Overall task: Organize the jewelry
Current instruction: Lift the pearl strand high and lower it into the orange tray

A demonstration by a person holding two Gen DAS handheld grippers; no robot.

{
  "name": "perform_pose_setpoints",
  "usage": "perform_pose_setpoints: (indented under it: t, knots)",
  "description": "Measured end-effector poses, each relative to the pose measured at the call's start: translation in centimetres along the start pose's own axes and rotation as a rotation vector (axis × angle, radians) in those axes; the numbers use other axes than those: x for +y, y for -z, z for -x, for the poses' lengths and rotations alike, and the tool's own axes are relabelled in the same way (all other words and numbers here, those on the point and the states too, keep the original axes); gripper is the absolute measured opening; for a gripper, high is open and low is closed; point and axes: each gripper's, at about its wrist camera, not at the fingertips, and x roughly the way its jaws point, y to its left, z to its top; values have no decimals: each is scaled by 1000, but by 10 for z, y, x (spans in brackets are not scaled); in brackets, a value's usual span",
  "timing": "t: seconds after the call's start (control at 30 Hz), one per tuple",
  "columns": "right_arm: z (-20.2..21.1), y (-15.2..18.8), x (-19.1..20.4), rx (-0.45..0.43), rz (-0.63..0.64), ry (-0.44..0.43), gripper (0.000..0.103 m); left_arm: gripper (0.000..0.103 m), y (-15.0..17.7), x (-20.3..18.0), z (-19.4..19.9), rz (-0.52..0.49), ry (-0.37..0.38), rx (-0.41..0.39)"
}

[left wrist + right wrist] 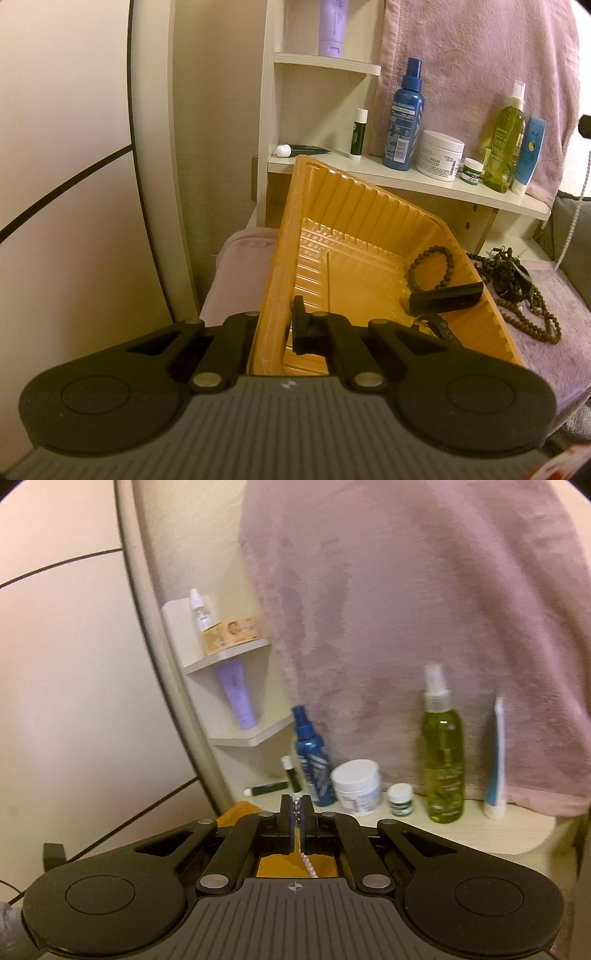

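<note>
In the left wrist view, my left gripper (pixel 282 326) is shut on the left rim of an orange plastic tray (pixel 332 206), which sits tilted over a lavender towel. One finger (pixel 300 325) is inside the tray; the other is hidden behind the rim. In the tray lie a black beaded bracelet (pixel 430 267), a black bangle (pixel 447 301) and another dark bracelet (pixel 439 326). Brown bead necklaces (pixel 532 310) lie on the towel to the right. My right gripper (pixel 296 812) is shut on a white bead strand (pixel 309 866), which hangs down over the orange tray (pixel 280 866).
A white shelf (pixel 424 182) behind the tray carries a blue spray bottle (pixel 404 122), a white cream jar (pixel 439 155), a green bottle (pixel 504 147) and small tubes. A pink towel (pixel 424 609) hangs behind it. A white curved frame (pixel 159 184) stands at left.
</note>
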Motion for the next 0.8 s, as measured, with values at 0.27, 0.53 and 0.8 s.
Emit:
perform_pose_setpoints:
  t: [0.27, 0.53, 0.8]
  knots:
    - [-25, -12, 34, -7, 10, -151, 3, 4, 0, 0, 0, 3, 0, 0]
    - [-78, 8, 60, 88, 6, -236, 3, 4, 1, 0, -1, 9, 2, 0]
    - [-89, 5, 71, 61, -6, -284, 3, 4, 1, 2, -1, 12, 4, 1]
